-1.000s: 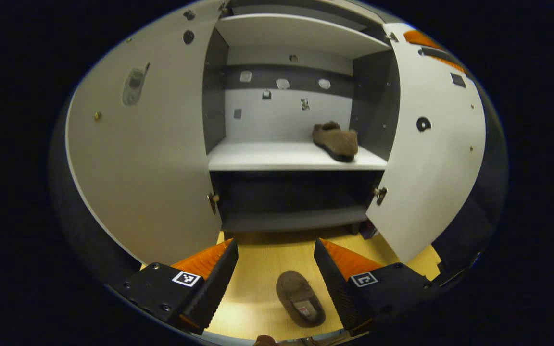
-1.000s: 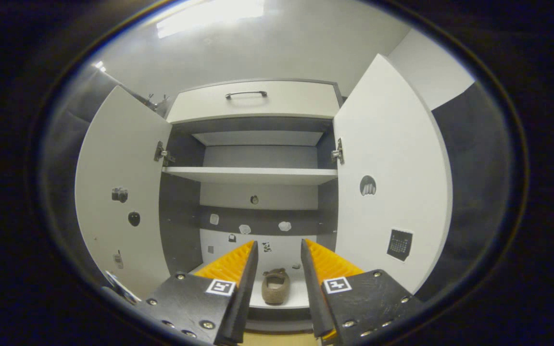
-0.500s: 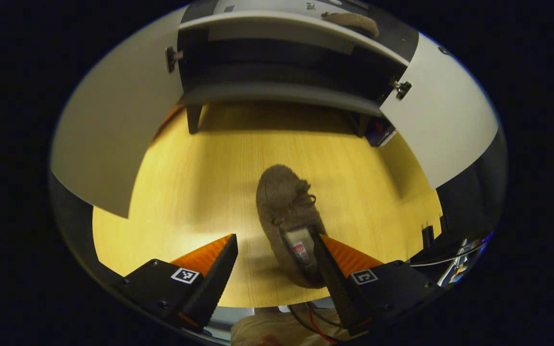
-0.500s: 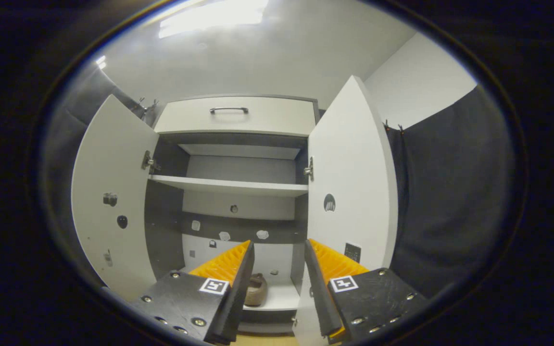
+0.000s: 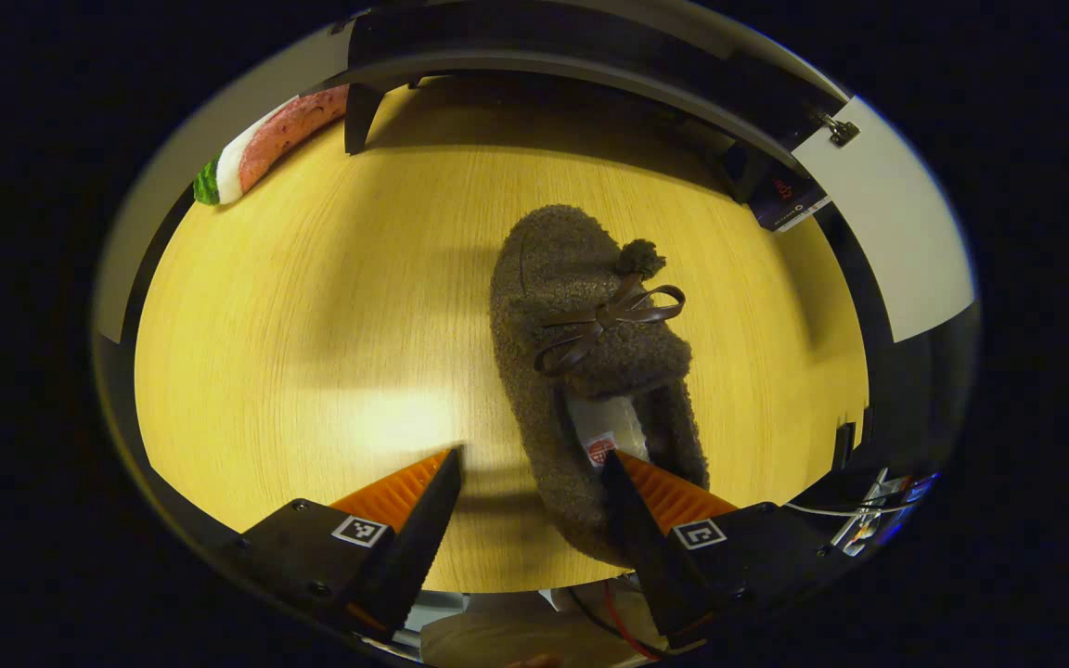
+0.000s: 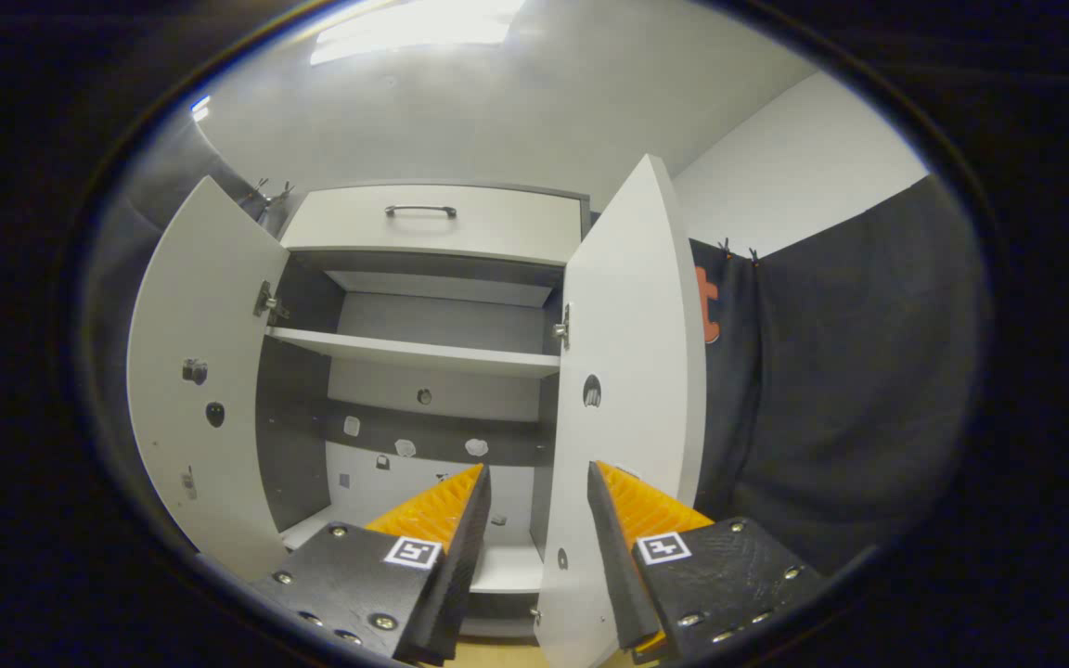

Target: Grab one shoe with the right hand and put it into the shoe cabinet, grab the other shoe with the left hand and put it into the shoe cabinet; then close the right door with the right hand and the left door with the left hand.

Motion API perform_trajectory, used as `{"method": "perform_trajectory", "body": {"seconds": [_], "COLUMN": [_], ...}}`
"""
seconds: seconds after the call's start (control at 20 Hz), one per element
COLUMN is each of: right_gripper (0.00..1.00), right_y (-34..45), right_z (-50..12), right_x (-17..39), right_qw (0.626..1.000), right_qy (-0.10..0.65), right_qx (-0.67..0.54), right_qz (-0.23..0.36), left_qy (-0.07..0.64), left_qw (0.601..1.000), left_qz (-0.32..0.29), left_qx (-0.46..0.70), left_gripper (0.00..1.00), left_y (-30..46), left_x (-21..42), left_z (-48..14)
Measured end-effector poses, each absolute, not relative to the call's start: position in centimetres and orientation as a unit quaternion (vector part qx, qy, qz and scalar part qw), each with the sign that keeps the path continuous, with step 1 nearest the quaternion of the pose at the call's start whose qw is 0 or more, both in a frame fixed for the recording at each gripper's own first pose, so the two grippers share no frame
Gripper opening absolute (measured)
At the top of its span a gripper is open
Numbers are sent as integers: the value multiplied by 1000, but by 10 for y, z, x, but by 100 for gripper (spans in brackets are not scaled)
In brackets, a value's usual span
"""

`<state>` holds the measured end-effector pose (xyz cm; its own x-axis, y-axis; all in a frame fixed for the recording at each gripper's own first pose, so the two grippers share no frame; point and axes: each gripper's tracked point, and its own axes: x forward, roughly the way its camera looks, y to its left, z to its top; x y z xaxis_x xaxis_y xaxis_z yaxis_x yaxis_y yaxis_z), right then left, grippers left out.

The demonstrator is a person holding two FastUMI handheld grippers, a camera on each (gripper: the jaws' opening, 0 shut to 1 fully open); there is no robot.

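Left gripper view: yellow wood-grain floor [image 5: 312, 353] with a bright glare patch near the middle. Far left at the top edge, a red, white and green toy [image 5: 261, 148] lies on the floor beside a dark cabinet leg [image 5: 358, 116]. The cabinet [image 5: 590, 56] underside runs dark along the top. At right, the white right door [image 5: 896, 232] stands open, hinge visible at its top corner. Small dark box [image 5: 780, 199] on the floor under the cabinet's right end. Cables at lower right.

Brown fuzzy shoe [image 5: 590, 362] lies on the floor, centre-right, toe toward the cabinet, bow on top, label in the heel opening. Left gripper [image 5: 530, 464] is wide open, empty, low over the floor. Its left finger is clear of the shoe; the right finger sits at the heel opening, contact can't be told. Shoe's heel lies partly between the fingers, not clamped.

Right gripper view: left door [image 6: 191, 390] is open, stickers on its inside. Cabinet has a drawer [image 6: 432, 223] with a handle on top and a white shelf [image 6: 414, 353] below. Its back panel carries small stickers. Right door is seen nearly edge-on. Dark cloth wall [image 6: 850, 390] at right, white wall and ceiling above. Right gripper [image 6: 534, 482] is partly open, holds nothing, raised in front of the cabinet near the right door's edge, not touching it as far as can be told.
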<state>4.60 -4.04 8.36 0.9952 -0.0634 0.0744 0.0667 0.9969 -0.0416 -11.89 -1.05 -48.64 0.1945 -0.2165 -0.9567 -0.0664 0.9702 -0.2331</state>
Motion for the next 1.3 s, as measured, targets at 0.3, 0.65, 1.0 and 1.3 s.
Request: {"method": "perform_trajectory", "body": {"seconds": [0.3,0.65,1.0,1.3], "right_gripper": [59,59,60,59], "right_y": [-47,-53,-57,-58], "right_z": [81,78,69,74], "right_x": [46,51,58,59], "right_qw": [999,999,999,999], "right_qy": [-32,-35,-27,-38], "right_qx": [-23,-17,2,10], "right_qz": [-36,-33,-23,-16], "left_qy": [650,643,554,450], "left_qw": [747,755,824,884], "left_qz": [-56,-40,-56,-60], "left_qx": [-130,-123,-99,-116], "left_gripper": [39,1,1,2], "left_y": [-25,-21,-12,19], "left_x": [-120,-106,-53,1], "left_z": [-488,-481,-405,-296]}}
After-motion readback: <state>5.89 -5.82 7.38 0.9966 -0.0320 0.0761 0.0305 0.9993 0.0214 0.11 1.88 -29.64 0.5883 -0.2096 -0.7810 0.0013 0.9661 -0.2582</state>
